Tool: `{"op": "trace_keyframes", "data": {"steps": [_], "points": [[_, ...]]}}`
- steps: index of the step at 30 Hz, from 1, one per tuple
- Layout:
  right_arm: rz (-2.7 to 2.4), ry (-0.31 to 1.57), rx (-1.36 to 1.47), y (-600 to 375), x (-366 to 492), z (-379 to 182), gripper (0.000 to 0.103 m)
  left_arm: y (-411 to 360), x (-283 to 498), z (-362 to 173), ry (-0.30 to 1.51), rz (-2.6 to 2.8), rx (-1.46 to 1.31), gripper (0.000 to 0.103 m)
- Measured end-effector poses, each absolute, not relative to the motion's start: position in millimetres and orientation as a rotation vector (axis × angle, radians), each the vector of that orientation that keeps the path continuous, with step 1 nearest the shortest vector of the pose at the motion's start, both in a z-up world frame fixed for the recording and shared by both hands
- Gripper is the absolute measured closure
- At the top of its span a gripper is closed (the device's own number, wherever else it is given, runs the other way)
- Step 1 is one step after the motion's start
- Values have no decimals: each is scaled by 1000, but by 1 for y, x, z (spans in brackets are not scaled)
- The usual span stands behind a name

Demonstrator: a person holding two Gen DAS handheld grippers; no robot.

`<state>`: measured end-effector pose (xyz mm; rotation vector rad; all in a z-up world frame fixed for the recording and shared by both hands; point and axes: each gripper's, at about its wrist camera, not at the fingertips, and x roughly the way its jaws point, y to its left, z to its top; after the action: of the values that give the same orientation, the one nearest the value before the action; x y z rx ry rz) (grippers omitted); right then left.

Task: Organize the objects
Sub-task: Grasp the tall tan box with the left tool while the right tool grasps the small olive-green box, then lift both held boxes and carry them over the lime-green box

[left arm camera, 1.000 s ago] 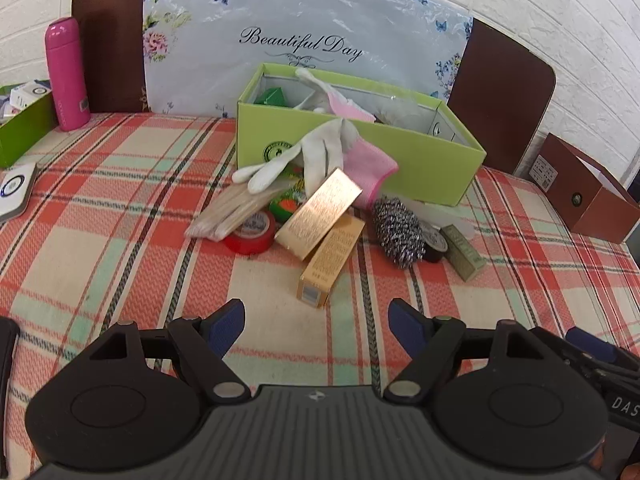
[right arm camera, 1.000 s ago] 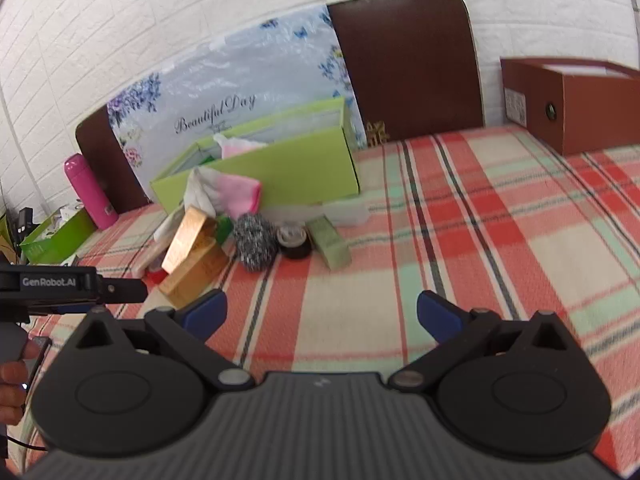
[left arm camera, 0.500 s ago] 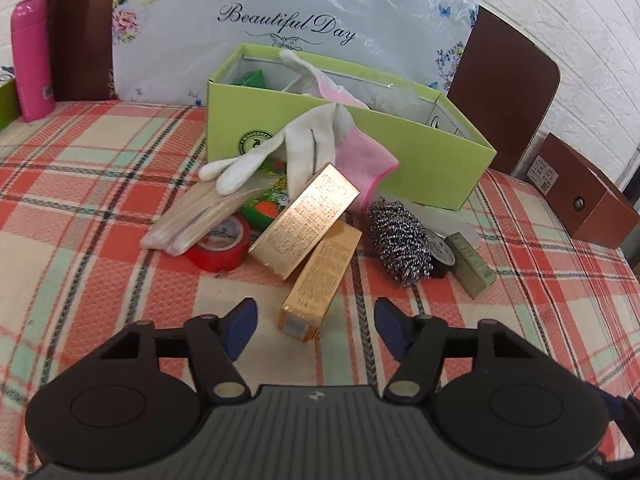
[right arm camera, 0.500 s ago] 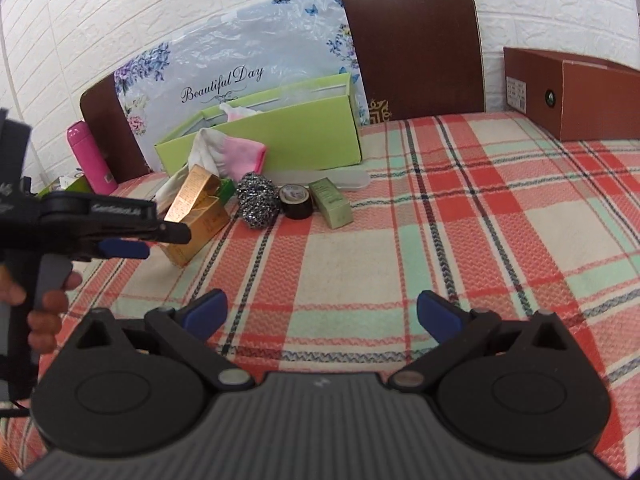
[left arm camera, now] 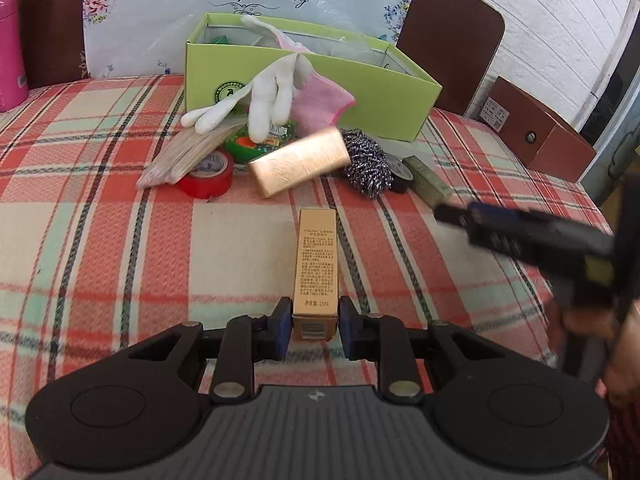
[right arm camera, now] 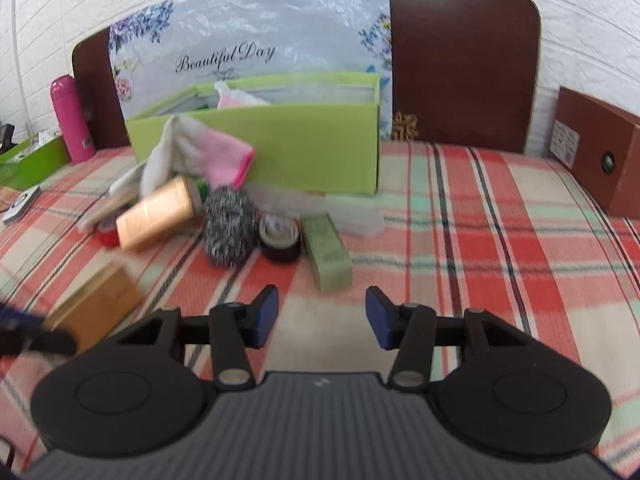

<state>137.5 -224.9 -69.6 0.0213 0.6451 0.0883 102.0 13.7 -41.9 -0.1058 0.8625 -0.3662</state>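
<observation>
My left gripper (left arm camera: pixel 312 326) is shut on the near end of a narrow gold carton (left arm camera: pixel 316 264), which points away from me, pulled back from the pile. It shows blurred in the right wrist view (right arm camera: pixel 96 304). My right gripper (right arm camera: pixel 322 314) is open and empty, just in front of a green carton (right arm camera: pixel 326 254). The pile before the green box (left arm camera: pixel 360 92) holds a wider gold box (left arm camera: pixel 300 162), steel scourer (left arm camera: pixel 366 164), red tape roll (left arm camera: pixel 208 174), black tape roll (right arm camera: pixel 280 238) and a white and pink glove (left arm camera: pixel 280 88).
A pink flask (right arm camera: pixel 72 120) stands at the back left beside a green tray (right arm camera: pixel 28 162). A brown box (right arm camera: pixel 600 160) sits at the right edge. Chair backs (right arm camera: pixel 460 60) and a flowered bag (left arm camera: pixel 240 4) stand behind the green box.
My left gripper has closed on the narrow gold carton and drawn it out from under the wider gold box, which dropped flat. My right gripper has moved in toward the green carton.
</observation>
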Motion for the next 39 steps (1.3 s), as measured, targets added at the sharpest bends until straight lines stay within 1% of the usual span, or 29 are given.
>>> {"op": "trace_keyframes", "data": {"steps": [2, 4, 5, 6, 7, 10, 15, 19, 21, 23, 24, 28, 31, 32, 33, 34, 35, 36, 37, 39], "points": [[65, 636, 6, -224, 152, -72, 53, 15, 100, -40, 858, -353, -110, 77], [56, 647, 1, -225, 162, -77, 53, 16, 101, -38, 849, -345, -125, 68], [59, 663, 8, -226, 167, -80, 60, 15, 102, -37, 845, -334, -128, 59], [64, 689, 18, -228, 167, -82, 69, 15, 103, -37, 840, -324, -125, 52], [69, 696, 35, -229, 163, -82, 80, 13, 103, -36, 834, -321, -121, 52], [97, 700, 62, -230, 136, -78, 84, 10, 106, -37, 840, -335, -119, 52], [173, 732, 103, -219, 76, -70, 86, 1, 110, -43, 852, -311, -107, 49], [216, 712, 79, -208, 48, -65, 86, -3, 114, -44, 858, -311, -113, 49], [172, 681, 39, -210, 57, -60, 81, -4, 114, -44, 864, -312, -118, 51], [128, 646, 46, -220, 76, -56, 66, -4, 111, -43, 859, -314, -123, 51], [108, 634, 48, -224, 87, -55, 65, -4, 109, -43, 856, -310, -125, 51], [112, 621, 70, -231, 131, -57, 65, 0, 106, -41, 851, -302, -137, 51], [95, 641, 46, -229, 154, -68, 65, 2, 107, -41, 853, -290, -142, 51], [98, 658, 50, -229, 158, -73, 77, 3, 108, -42, 857, -288, -142, 50], [103, 681, 69, -229, 157, -76, 81, 3, 109, -43, 860, -287, -141, 51], [109, 684, 87, -230, 151, -77, 81, 4, 109, -43, 862, -290, -140, 51], [126, 680, 85, -228, 141, -76, 81, 5, 110, -45, 867, -297, -141, 54], [142, 680, 71, -226, 131, -75, 81, 5, 111, -46, 876, -303, -143, 72], [162, 680, 55, -222, 118, -74, 81, 5, 112, -47, 894, -302, -144, 77], [194, 702, 36, -214, 89, -71, 81, 3, 110, -47, 893, -296, -132, 78]]}}
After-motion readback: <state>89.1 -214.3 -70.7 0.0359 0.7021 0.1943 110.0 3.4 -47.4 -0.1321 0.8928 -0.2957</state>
